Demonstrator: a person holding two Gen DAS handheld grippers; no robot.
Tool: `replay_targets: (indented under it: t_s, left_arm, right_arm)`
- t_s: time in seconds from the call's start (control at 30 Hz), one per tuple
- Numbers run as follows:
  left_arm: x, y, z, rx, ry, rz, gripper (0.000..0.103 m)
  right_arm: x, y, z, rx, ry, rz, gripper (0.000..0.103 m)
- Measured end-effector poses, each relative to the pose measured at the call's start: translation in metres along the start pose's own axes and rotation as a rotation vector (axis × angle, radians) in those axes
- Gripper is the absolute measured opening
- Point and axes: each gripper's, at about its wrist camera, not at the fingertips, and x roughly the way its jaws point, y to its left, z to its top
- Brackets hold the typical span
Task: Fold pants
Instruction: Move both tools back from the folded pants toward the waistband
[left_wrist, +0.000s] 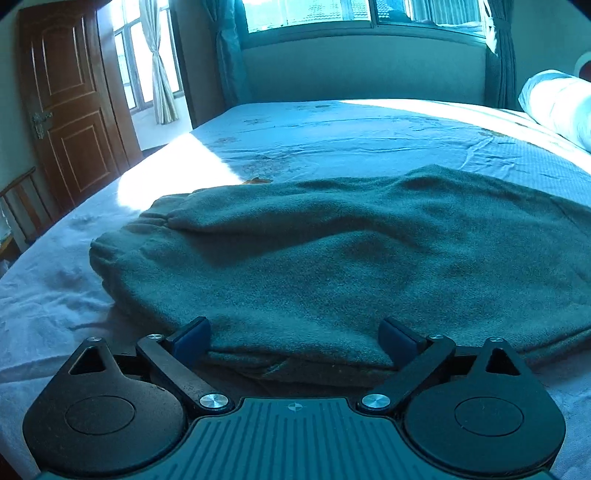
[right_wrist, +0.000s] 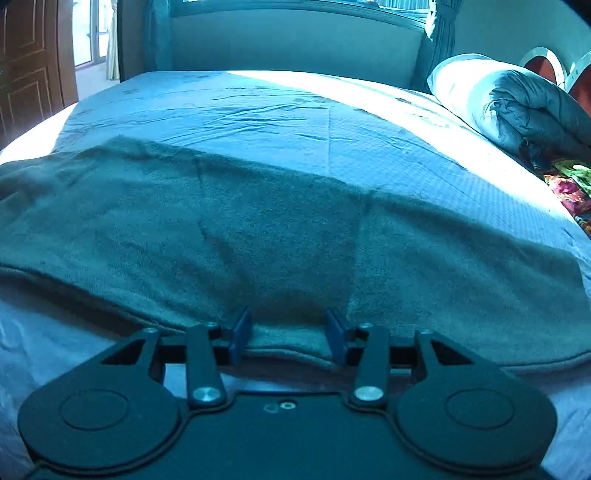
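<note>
Dark green fleece pants (left_wrist: 332, 258) lie flat across the bed (left_wrist: 332, 129), folded lengthwise, with the cuffed leg ends at the left. My left gripper (left_wrist: 295, 339) sits at the near edge of the pants with its jaws wide open; the folded hem lies between the blue pads (left_wrist: 192, 339) without being pinched. In the right wrist view the same pants (right_wrist: 258, 221) spread out ahead. My right gripper (right_wrist: 290, 338) is partly open at their near edge, and a strip of hem lies loose between its fingers (right_wrist: 240, 332).
A rolled white duvet (right_wrist: 517, 107) and a colourful cloth (right_wrist: 569, 184) lie at the bed's right end. A brown door (left_wrist: 70, 110) and a wooden chair (left_wrist: 22, 206) stand to the left. Curtained windows line the far wall.
</note>
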Motion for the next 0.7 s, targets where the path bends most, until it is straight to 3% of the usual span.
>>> replay_targets:
  t_s: [0.1,0.23,0.33,0.47,0.7]
  left_arm:
    - [-0.007,0.015,0.005,-0.006,-0.039,0.042,0.098]
    - [0.000,0.021,0.021,-0.010,-0.066,0.044,0.098]
    - [0.014,0.016,0.041,0.036,-0.079,0.056,0.098]
    - [0.037,0.035,0.065,0.031,-0.037,0.118,0.098]
    - [0.051,0.116,0.060,-0.079,-0.008,0.252,0.098]
  right_arm:
    - [-0.018,-0.024,0.003,0.047,-0.034,-0.027,0.041]
    - [-0.019,-0.032,0.026,0.100,-0.097,0.031,0.051]
    - [0.002,0.000,0.055,0.028,-0.102,0.104,0.052]
    - [0.044,0.054,0.106,-0.022,-0.111,0.340,0.050]
    - [0.120,0.142,0.178,-0.149,-0.080,0.423,0.050]
